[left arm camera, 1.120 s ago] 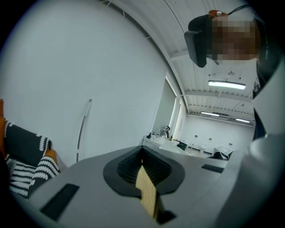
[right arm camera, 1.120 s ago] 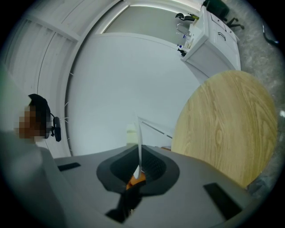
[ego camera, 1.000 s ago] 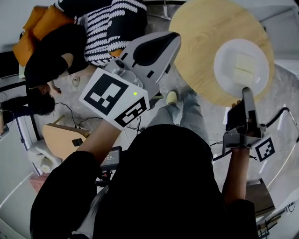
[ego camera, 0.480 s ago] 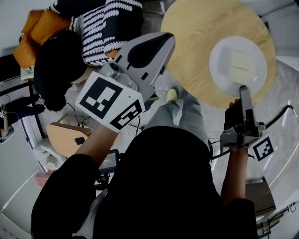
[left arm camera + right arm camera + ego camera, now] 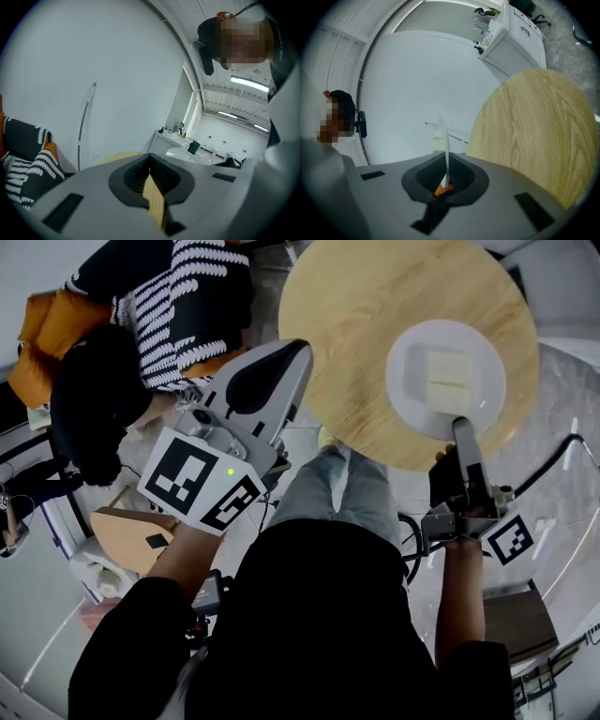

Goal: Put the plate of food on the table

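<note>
A white plate [image 5: 405, 371] carrying pale yellow food squares [image 5: 444, 381] is over the right part of the round wooden table [image 5: 356, 324]. Whether it rests on the wood I cannot tell. My right gripper [image 5: 459, 423] is shut on the plate's near rim. In the right gripper view the plate [image 5: 445, 145] stands edge-on between the right gripper's [image 5: 445, 176] jaws, with the table [image 5: 534, 131] to the right. My left gripper [image 5: 292, 354] is raised off the table's left edge, shut and holding nothing. In the left gripper view the left gripper's [image 5: 151, 180] jaws are closed together.
A person with dark hair [image 5: 89, 399] sits at the left by striped [image 5: 187, 306] and orange [image 5: 42, 343] cushions. A low wooden stool [image 5: 127, 531] and cables [image 5: 553, 460] lie on the floor. A white counter [image 5: 511, 28] stands beyond the table.
The plate has moved a little further in over the table with the right gripper still on its rim. The left gripper has dropped lower and to the left in the head view.
</note>
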Available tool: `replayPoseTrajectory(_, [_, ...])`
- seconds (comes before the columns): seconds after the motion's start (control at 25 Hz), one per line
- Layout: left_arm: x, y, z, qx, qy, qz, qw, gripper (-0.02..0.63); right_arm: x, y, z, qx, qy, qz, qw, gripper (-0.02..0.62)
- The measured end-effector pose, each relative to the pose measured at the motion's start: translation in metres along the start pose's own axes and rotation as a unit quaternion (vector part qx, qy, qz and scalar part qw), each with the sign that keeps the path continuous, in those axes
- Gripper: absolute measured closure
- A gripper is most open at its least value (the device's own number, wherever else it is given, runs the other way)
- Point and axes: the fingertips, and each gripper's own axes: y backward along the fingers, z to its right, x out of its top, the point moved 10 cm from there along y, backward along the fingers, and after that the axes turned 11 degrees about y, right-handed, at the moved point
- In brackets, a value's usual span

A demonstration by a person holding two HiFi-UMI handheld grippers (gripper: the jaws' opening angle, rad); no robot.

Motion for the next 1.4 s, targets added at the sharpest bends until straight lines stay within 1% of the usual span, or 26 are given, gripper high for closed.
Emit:
replayPoseTrajectory(0.2, [-0.005, 0.001, 0.0, 0.004, 0.005, -0.004, 1.0, 0.598, -0.001, 0.002, 0.0, -0.007, -0.009, 0.001, 1.0, 0.578])
replayPoseTrajectory(0.4, [-0.002, 0.01, -0.006, 0.024, 0.02, -0.015, 0.9994, 0.598, 0.003, -0.004, -0.008, -0.012, -0.013, -0.01, 1.0, 0.578])
replayPoseTrajectory(0.64, [-0.006, 0.013, -0.014, 0.04, 0.033, -0.028, 0.9983, 0.598, 0.0, -0.002, -0.001, -0.026, -0.023, -0.022, 0.999, 0.578])
replayPoseTrajectory(0.84, [-0.004, 0.012, -0.012, 0.048, 0.029, -0.032, 0.9979, 0.599, -0.001, -0.001, 0.004, -0.028, -0.035, -0.027, 0.999, 0.578])
replayPoseTrajectory(1.12, [-0.004, 0.014, -0.008, 0.057, 0.034, -0.044, 0.9969, 0.598, 0.0, -0.004, 0.004, -0.025, -0.041, -0.034, 0.998, 0.578])
replayPoseTrajectory(1.4, [-0.001, 0.01, -0.006, 0.055, 0.032, -0.05, 0.9967, 0.598, -0.001, -0.004, 0.008, -0.034, -0.045, -0.039, 0.998, 0.578])
